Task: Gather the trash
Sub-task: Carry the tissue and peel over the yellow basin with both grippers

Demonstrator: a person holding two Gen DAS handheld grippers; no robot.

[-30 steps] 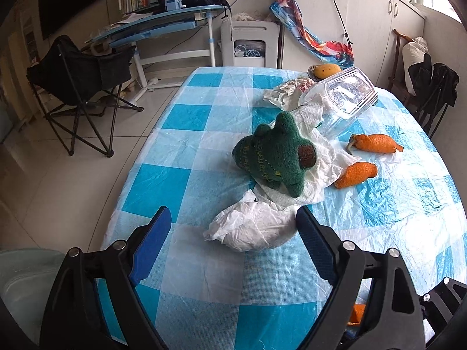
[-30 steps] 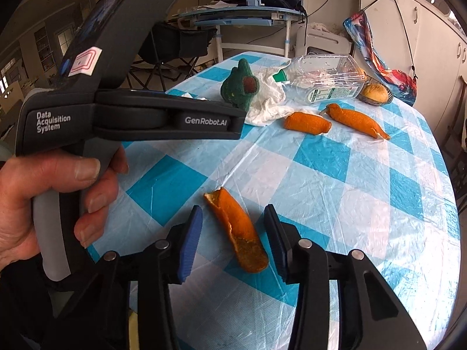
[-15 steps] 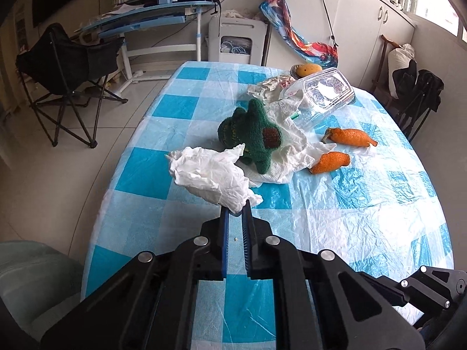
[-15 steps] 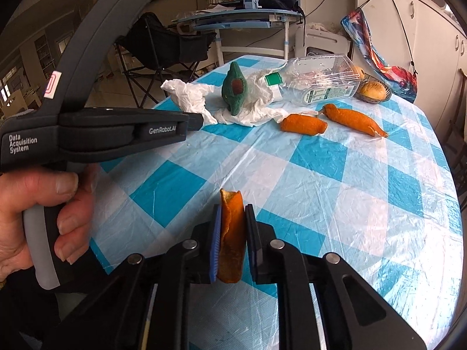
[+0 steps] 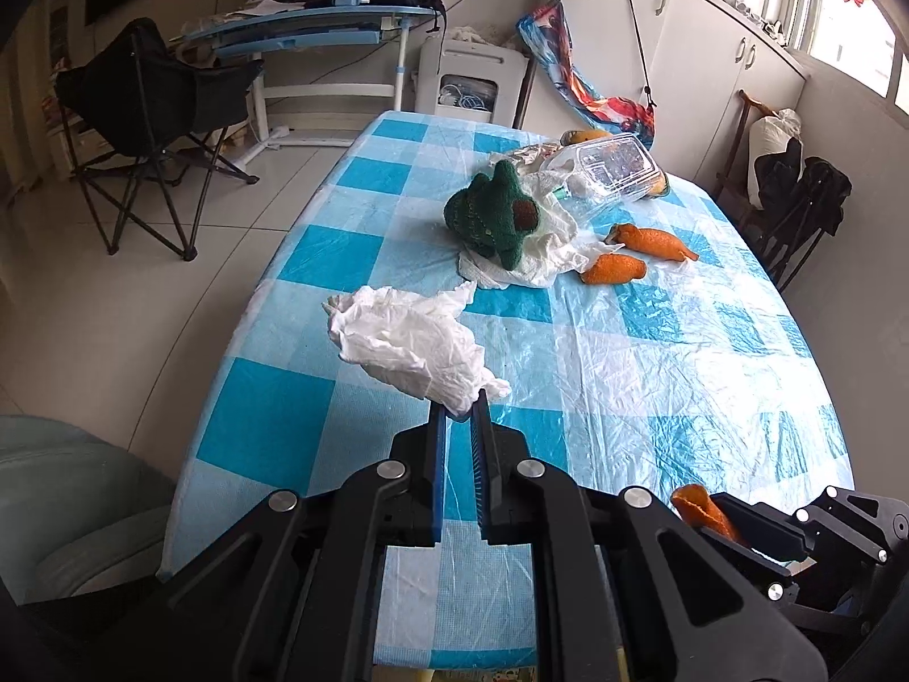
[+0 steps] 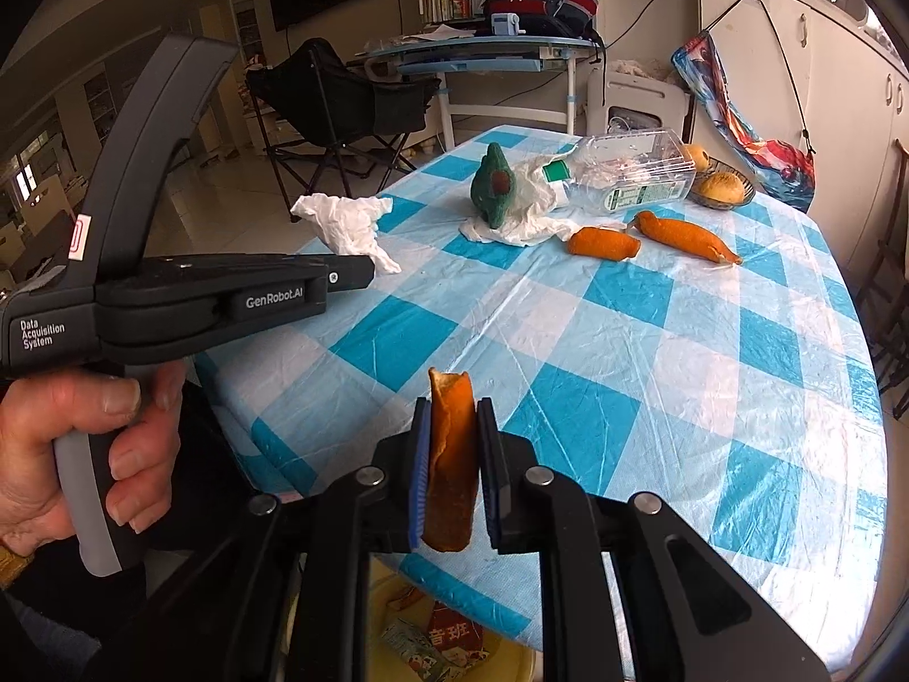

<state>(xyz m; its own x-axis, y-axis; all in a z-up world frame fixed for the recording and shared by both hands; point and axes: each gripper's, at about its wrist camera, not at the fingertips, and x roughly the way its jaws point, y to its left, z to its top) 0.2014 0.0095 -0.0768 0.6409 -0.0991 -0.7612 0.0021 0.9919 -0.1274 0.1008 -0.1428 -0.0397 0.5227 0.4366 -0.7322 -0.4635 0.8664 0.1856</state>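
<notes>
My left gripper (image 5: 459,406) is shut on a crumpled white tissue (image 5: 412,341) and holds it above the near left of the checked table (image 5: 653,352); the tissue also shows in the right wrist view (image 6: 346,224). My right gripper (image 6: 453,415) is shut on an orange peel strip (image 6: 450,454), lifted over the table's near edge; the peel also shows in the left wrist view (image 5: 701,514). Two more orange peels (image 6: 605,242) (image 6: 684,236) lie on the table. A second tissue (image 5: 540,250) lies under a green plush toy (image 5: 497,216). A clear plastic bottle (image 6: 630,176) lies on its side.
A yellow bin (image 6: 449,633) with wrappers in it sits below the table's near edge. A small dish with bread (image 6: 721,188) stands at the far side. A black folding chair (image 5: 147,131) and a blue desk (image 5: 318,28) stand beyond the table. A dark chair (image 5: 801,216) stands on the right.
Both grippers closed on their items, the left on the tissue and the right on the peel, then lifted them off the table and drew back toward the near edge.
</notes>
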